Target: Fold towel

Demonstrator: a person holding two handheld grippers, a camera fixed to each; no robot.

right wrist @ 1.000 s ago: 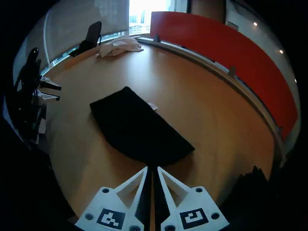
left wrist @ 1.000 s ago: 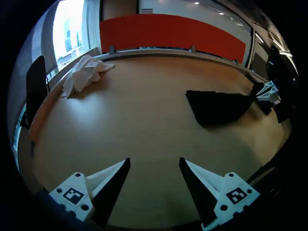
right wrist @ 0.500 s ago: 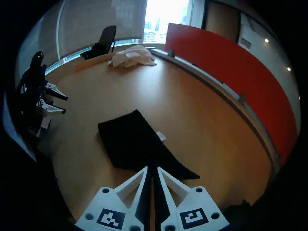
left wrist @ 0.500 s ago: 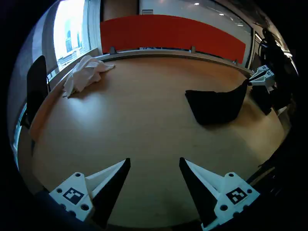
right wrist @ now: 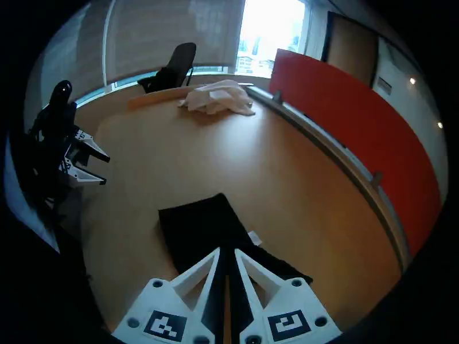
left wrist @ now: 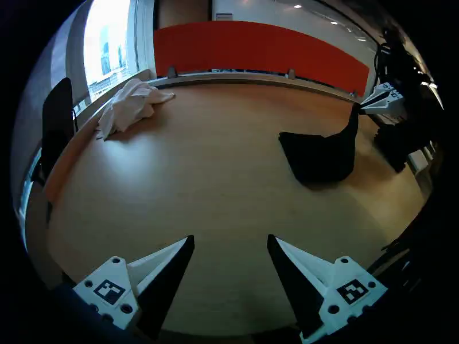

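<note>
A black towel [left wrist: 318, 155] lies on the wooden table [left wrist: 218, 149], one corner pulled up into a peak. In the left gripper view my right gripper [left wrist: 361, 106] is shut on that raised corner at the far right. In the right gripper view the black towel [right wrist: 201, 229] hangs from my right gripper [right wrist: 228, 255], whose fingers are closed on the cloth. My left gripper [left wrist: 229, 243] stands open low over bare table near the front edge, far from the towel. It appears again at the left in the right gripper view as the left gripper [right wrist: 97, 166].
A crumpled white cloth [left wrist: 129, 103] lies at the table's far left by the window; it is the same white cloth [right wrist: 221, 97] seen far off from the right gripper. A red divider panel [left wrist: 258, 49] runs along the back edge. A dark chair [right wrist: 178, 63] stands behind.
My right gripper has lifted the towel's corner higher and carried it back over the towel, so the cloth now stands in a peak. The left gripper has stayed still and open.
</note>
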